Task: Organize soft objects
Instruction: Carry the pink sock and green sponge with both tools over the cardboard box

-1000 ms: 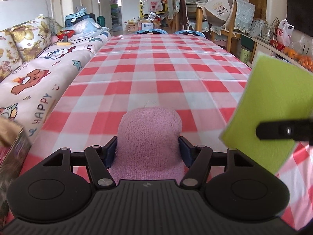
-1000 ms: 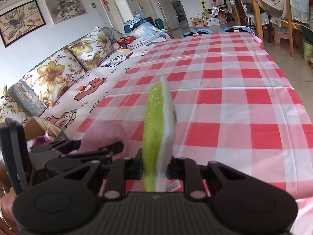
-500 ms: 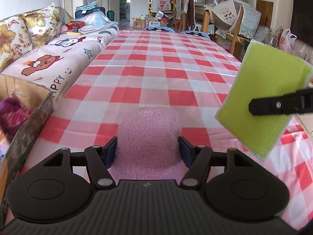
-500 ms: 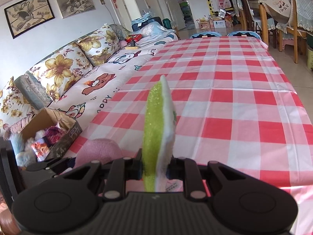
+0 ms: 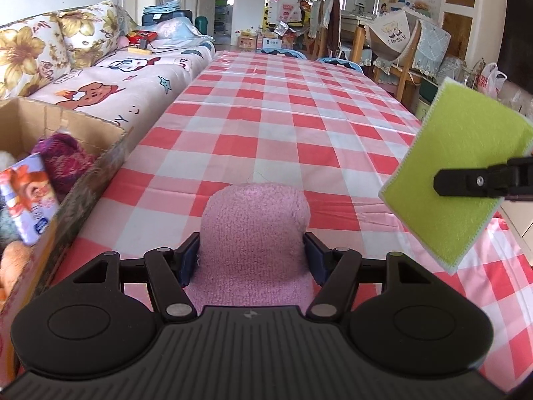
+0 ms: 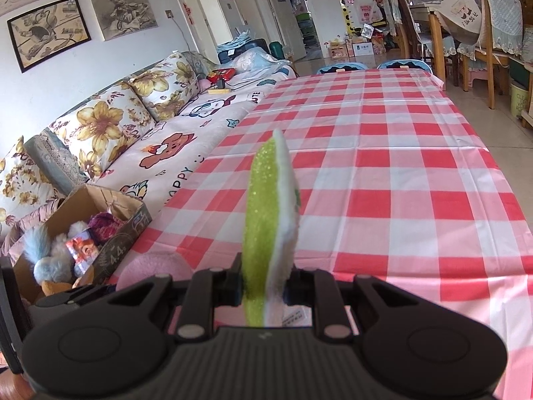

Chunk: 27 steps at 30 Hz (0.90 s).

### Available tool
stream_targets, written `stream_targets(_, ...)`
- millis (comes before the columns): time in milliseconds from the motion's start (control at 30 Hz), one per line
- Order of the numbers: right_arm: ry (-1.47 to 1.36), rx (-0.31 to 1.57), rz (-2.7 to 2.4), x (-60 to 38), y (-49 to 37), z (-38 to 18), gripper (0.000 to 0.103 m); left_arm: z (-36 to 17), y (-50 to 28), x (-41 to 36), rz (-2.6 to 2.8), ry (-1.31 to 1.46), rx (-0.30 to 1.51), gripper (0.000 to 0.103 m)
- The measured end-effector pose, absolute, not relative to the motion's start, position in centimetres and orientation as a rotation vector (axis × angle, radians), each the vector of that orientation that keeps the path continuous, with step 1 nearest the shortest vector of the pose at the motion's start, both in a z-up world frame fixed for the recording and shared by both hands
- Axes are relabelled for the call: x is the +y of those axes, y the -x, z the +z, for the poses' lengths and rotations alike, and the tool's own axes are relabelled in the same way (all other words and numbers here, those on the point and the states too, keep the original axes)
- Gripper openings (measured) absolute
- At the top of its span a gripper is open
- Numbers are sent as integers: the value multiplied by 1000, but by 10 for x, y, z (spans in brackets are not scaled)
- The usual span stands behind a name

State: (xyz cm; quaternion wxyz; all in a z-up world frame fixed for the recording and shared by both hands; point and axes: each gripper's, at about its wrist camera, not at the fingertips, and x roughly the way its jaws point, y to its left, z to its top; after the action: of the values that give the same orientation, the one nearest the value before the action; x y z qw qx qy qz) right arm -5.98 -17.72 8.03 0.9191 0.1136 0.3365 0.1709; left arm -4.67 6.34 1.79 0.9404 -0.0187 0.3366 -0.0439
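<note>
My left gripper [image 5: 253, 256] is shut on a fuzzy pink soft object [image 5: 255, 230] and holds it above the near edge of the table. My right gripper [image 6: 265, 288] is shut on a green and white sponge [image 6: 269, 220], held upright on edge. In the left wrist view the sponge [image 5: 456, 173] hangs at the right with a right finger [image 5: 479, 181] across it. In the right wrist view the pink object [image 6: 153, 266] shows low at the left. A cardboard box [image 5: 83, 166] of soft toys stands left of the table; it also shows in the right wrist view [image 6: 130, 230].
A long table with a red and white checked cloth [image 5: 283, 116] stretches ahead. A sofa with floral cushions [image 6: 110, 126] runs along the left. Chairs and cluttered shelves [image 5: 399, 53] stand at the far right.
Both grippers have pulled back and to the left with their loads. The cardboard box has come into view at the left of both views.
</note>
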Motion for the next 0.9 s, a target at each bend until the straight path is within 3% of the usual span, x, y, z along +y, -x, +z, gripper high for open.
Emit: stream_targets(900,-264,600,387,-162,131,102,18,74,143,100,10,-4,583,80)
